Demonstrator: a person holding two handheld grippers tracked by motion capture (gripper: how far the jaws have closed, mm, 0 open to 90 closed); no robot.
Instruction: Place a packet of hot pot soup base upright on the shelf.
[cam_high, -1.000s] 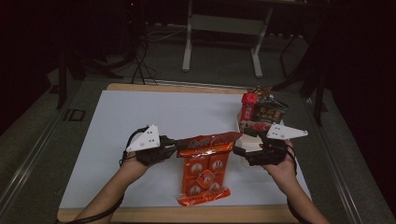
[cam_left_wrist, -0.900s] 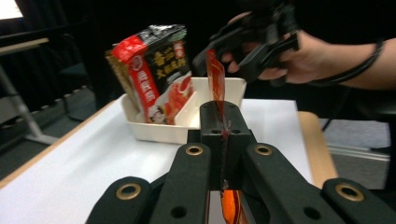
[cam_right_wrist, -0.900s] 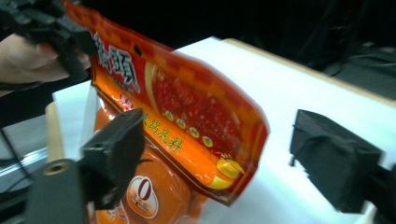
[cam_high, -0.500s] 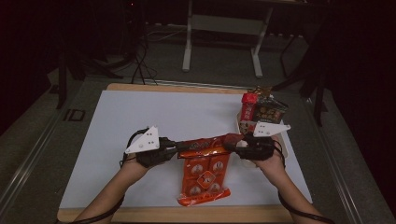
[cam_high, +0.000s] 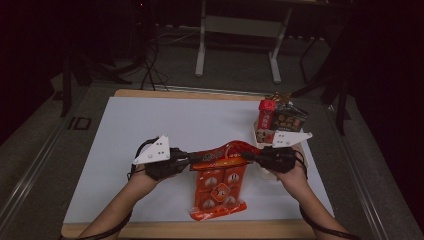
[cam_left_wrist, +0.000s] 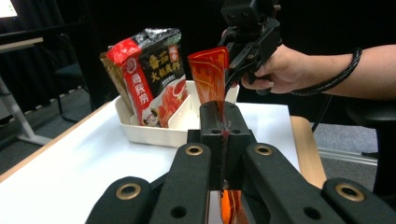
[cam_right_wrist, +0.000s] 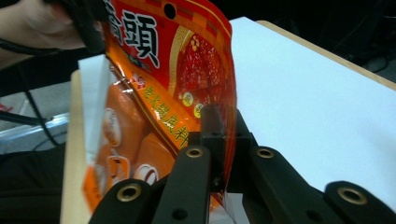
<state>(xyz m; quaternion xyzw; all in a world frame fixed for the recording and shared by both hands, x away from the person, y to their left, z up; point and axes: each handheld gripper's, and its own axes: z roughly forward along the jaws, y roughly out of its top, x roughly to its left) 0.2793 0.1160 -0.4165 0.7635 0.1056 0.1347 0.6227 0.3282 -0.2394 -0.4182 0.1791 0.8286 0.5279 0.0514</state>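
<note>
The red snack bag (cam_high: 220, 182) is held up over the table's (cam_high: 150, 125) near edge, its top edge clamped between the left hand-held gripper (cam_high: 189, 159) and the right hand-held gripper (cam_high: 246, 156), both closed on it.

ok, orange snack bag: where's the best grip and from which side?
Grip the flat top seal of the orange snack bag, one corner per side. The left gripper comes in from the left and the right gripper from the right; both are shut on that edge. The seal is thin and flat, while the body below bulges with packets, likely harder to pinch.
</note>
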